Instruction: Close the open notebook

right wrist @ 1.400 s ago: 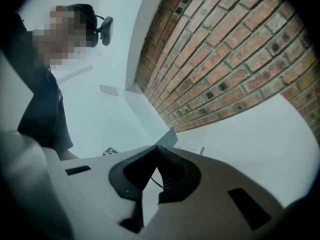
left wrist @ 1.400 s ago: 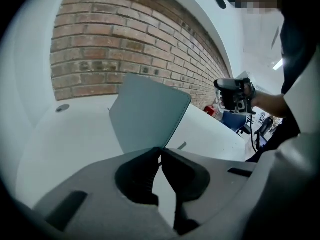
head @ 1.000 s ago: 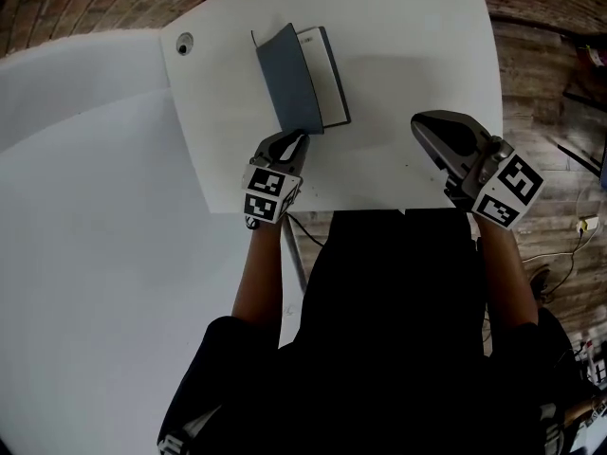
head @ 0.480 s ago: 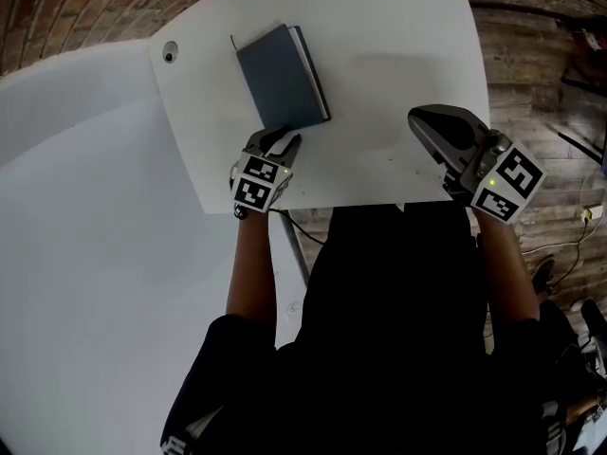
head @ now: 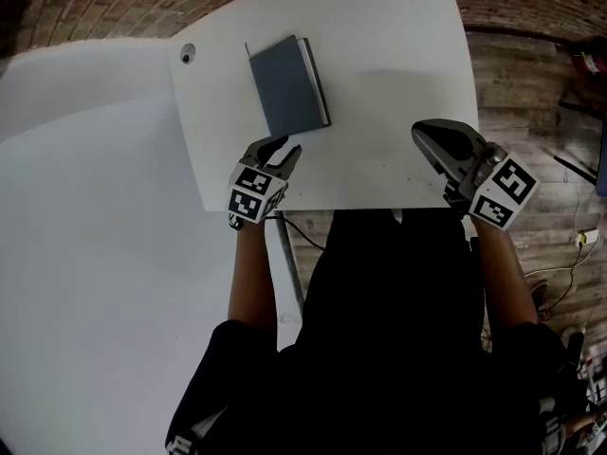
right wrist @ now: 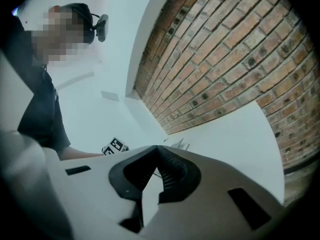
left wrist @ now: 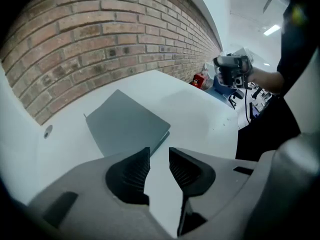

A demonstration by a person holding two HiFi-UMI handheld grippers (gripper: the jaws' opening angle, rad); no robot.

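Note:
The grey notebook point(head: 287, 85) lies closed and flat on the white table point(head: 398, 55), towards its far left. My left gripper point(head: 280, 148) hovers just short of the notebook's near edge, apart from it. Its jaws have just been opening, and nothing is between them. In the left gripper view the notebook point(left wrist: 125, 124) lies beyond the parted jaws of the left gripper point(left wrist: 159, 151). My right gripper point(head: 422, 131) is over the table's near right part, far from the notebook, empty. In the right gripper view the right gripper point(right wrist: 157, 148) has its tips meeting.
A small round hole point(head: 187, 56) sits in the table's far left corner. The table's near edge point(head: 360, 205) runs just in front of the person's body. A cable point(head: 302, 229) hangs below that edge. A pale curved surface point(head: 95, 207) lies to the left, wooden floor point(head: 541, 83) to the right.
The notebook's raised cover has come down and the notebook now lies shut. My left gripper has let go of it, parted its jaws and drawn back towards the near edge.

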